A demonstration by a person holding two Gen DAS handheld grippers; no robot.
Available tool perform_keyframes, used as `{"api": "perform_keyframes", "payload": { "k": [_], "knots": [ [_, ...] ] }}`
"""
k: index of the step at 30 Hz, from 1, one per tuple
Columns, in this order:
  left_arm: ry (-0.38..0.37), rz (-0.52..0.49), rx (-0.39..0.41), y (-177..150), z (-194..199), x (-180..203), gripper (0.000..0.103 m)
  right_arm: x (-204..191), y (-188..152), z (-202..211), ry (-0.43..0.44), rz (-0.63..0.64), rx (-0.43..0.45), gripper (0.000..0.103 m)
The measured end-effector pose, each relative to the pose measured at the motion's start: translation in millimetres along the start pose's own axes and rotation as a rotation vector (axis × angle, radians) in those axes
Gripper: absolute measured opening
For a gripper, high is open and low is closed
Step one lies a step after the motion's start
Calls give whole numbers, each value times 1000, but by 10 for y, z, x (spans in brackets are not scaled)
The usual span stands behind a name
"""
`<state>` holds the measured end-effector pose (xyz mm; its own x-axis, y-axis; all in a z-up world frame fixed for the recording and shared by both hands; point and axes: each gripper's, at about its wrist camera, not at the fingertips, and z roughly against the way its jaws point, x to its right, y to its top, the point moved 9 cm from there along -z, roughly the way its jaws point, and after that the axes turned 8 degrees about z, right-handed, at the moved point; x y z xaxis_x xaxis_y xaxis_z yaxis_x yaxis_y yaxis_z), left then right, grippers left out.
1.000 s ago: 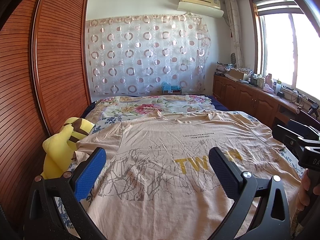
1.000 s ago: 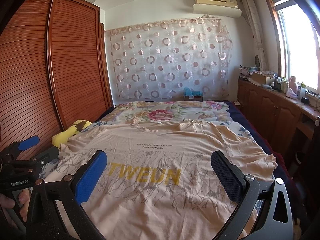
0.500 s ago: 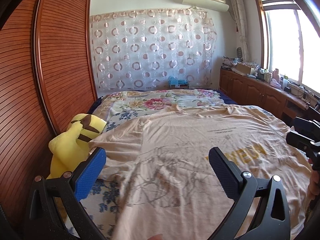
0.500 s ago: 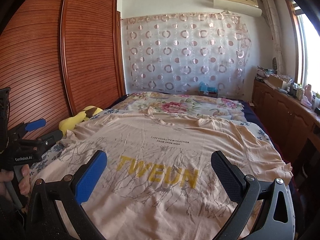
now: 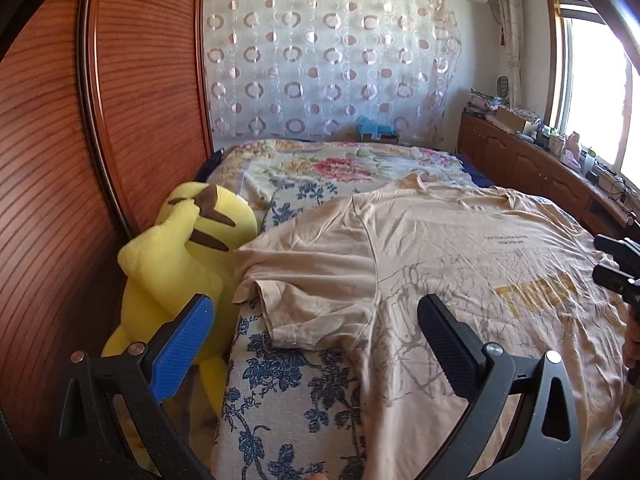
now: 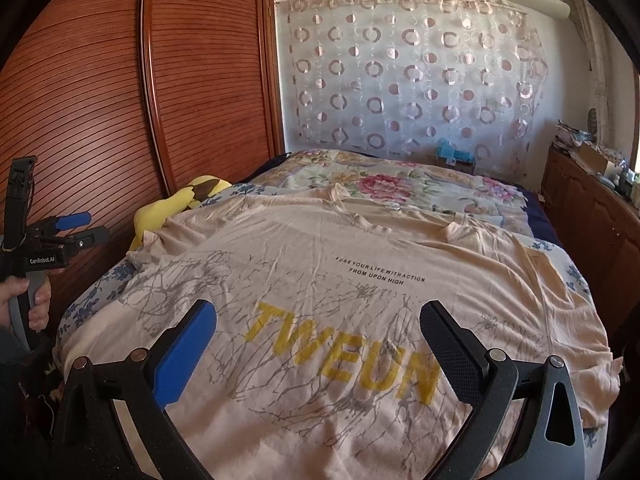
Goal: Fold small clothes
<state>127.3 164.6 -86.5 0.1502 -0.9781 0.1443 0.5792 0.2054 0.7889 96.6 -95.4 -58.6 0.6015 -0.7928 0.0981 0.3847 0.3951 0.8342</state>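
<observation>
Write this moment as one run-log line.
shirt: flat on bed, unfolded | left gripper: open, near left sleeve | right gripper: open, above print

Right gripper (image 6: 316,344), jaws wide apart, hovers over spread T-shirt (image 6: 320,280).

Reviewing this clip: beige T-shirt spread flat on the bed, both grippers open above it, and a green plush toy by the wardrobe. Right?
Not quite: the plush toy is yellow, as the left wrist view shows. The beige T-shirt does lie spread on the bed, with the left gripper and right gripper open.
</observation>
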Motion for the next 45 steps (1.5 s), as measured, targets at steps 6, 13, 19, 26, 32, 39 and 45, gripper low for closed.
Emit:
{"api": "perform_keyframes", "payload": {
  "k": [6, 13, 19, 26, 32, 39, 45],
  "knots": [
    [-35, 29, -99, -87, -279, -125, 84, 1, -19, -407, 88, 23, -113, 88],
    [-62, 123, -226, -117, -705, -318, 62, 125, 4, -549, 65, 60, -166, 86],
    [-41, 153, -295, -116, -935, -452, 45, 104, 41, -578, 40, 84, -164, 85],
    [-44, 99, -300, -56, -1005, -416, 26, -67, -53, -661, 10, 105, -152, 85],
    [-45, 55, -262, 68, -947, -363, 5, 1, -84, -704, -9, 81, -174, 84],
    [-153, -30, -172, 515, -628, 270, 5, 13, -102, -713, -40, 80, -184, 81],
    [-245, -155, -163, 521, -407, 1017, 5, -15, -110, -701, -53, 92, -183, 81]
  ]
}}
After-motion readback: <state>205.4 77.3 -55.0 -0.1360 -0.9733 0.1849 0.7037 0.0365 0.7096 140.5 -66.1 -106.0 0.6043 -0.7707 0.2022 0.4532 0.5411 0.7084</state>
